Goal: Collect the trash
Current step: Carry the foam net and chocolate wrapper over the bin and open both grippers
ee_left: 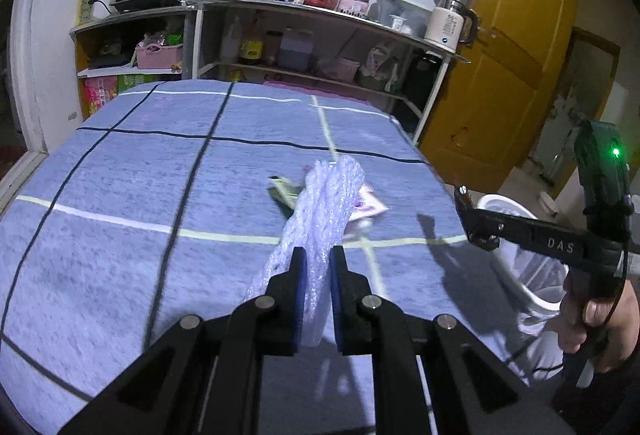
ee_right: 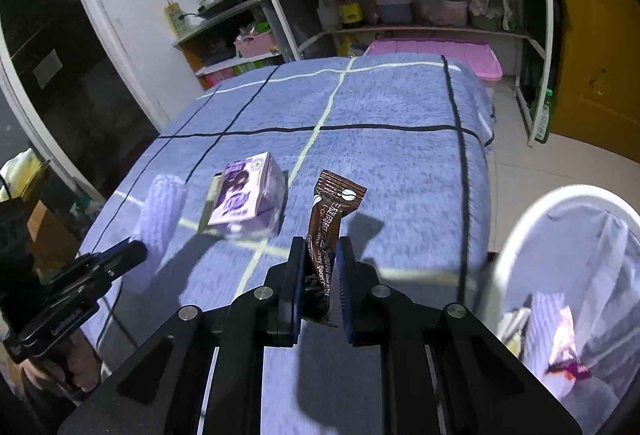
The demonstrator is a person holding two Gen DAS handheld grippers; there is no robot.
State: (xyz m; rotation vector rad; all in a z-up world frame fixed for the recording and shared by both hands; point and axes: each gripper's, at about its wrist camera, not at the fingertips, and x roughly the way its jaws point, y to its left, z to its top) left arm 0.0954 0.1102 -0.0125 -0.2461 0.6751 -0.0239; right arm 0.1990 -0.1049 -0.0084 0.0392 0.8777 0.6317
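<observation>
Black gripper (ee_right: 318,267) tilted downward, clamping wrapper (ee_right: 334,211)

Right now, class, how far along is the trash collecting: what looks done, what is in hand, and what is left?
Done: the white bin beside the bed already holds some wrappers.
In hand: the left gripper is shut on a white foam net sleeve, and the right gripper on a brown snack wrapper; neither is over the bin yet.
Left: a purple carton lies on the blue blanket.

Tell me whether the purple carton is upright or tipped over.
Tipped: the purple carton lies on its side on the blue cloth, printed face up.
</observation>
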